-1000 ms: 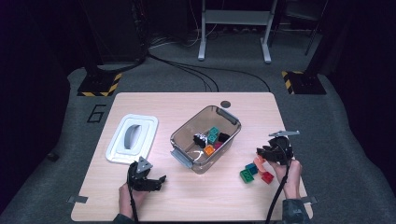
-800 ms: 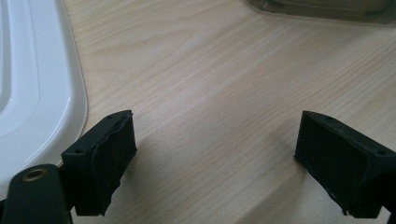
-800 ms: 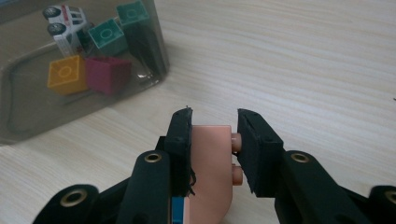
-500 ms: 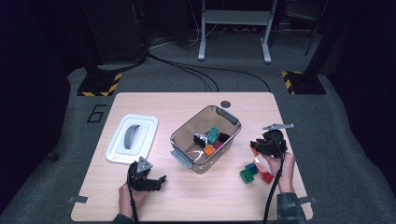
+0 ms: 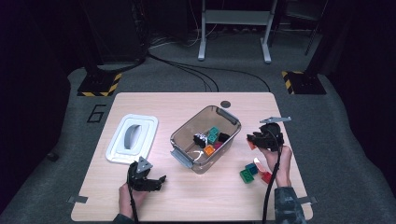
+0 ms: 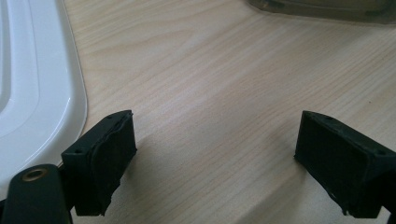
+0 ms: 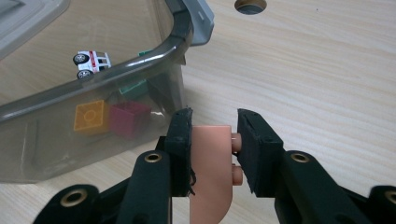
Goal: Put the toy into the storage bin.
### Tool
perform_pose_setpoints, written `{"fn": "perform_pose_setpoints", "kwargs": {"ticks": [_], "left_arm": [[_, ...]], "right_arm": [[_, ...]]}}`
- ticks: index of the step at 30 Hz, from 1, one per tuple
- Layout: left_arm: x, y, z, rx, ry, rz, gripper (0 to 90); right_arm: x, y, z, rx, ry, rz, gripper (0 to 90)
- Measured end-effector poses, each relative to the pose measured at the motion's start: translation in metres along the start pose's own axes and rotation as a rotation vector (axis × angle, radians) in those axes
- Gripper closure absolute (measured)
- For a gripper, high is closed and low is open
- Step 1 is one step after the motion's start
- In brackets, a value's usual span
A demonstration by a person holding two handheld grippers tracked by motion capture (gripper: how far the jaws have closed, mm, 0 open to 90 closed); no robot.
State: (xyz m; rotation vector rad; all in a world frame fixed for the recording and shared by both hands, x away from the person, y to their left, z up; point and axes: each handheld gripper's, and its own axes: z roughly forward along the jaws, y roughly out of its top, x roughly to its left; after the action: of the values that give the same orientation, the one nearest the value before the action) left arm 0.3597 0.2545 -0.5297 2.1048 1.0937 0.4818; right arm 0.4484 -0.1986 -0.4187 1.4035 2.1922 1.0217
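Observation:
My right gripper [image 5: 253, 140] [image 7: 215, 140] is shut on a salmon-pink toy brick [image 7: 212, 163] with studs on one side, held above the table just right of the clear plastic bin [image 5: 184, 137] [image 7: 42, 140]. Inside the bin lie a white toy car [image 7: 89, 61] [image 5: 200, 138], an orange brick [image 7: 89, 115] [image 5: 209, 150], a magenta brick [image 7: 130, 119] and a teal brick [image 5: 213, 134]. My left gripper [image 5: 156, 183] [image 6: 215, 158] rests open on the table near the front left, nothing between its jaws.
A white bin lid [image 5: 131, 139] [image 6: 32, 93] lies left of the bin, beside my left gripper. Green [image 5: 246, 176], blue [image 5: 252, 168] and red [image 5: 266, 177] bricks sit on the table under my right hand. A round hole [image 5: 226, 103] [image 7: 250, 4] marks the table's far edge.
My right gripper has risen from the loose bricks with the pink brick and moved left toward the bin. The left gripper has stayed put.

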Motion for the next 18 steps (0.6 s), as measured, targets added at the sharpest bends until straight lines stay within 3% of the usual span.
{"fn": "perform_pose_setpoints", "kwargs": {"ticks": [18], "left_arm": [[0.0, 0.0, 0.0, -0.003, 0.0, -0.004, 12.0]], "right_arm": [[0.002, 0.032, -0.014, -0.063, -0.045, -0.001, 66.7]]}}
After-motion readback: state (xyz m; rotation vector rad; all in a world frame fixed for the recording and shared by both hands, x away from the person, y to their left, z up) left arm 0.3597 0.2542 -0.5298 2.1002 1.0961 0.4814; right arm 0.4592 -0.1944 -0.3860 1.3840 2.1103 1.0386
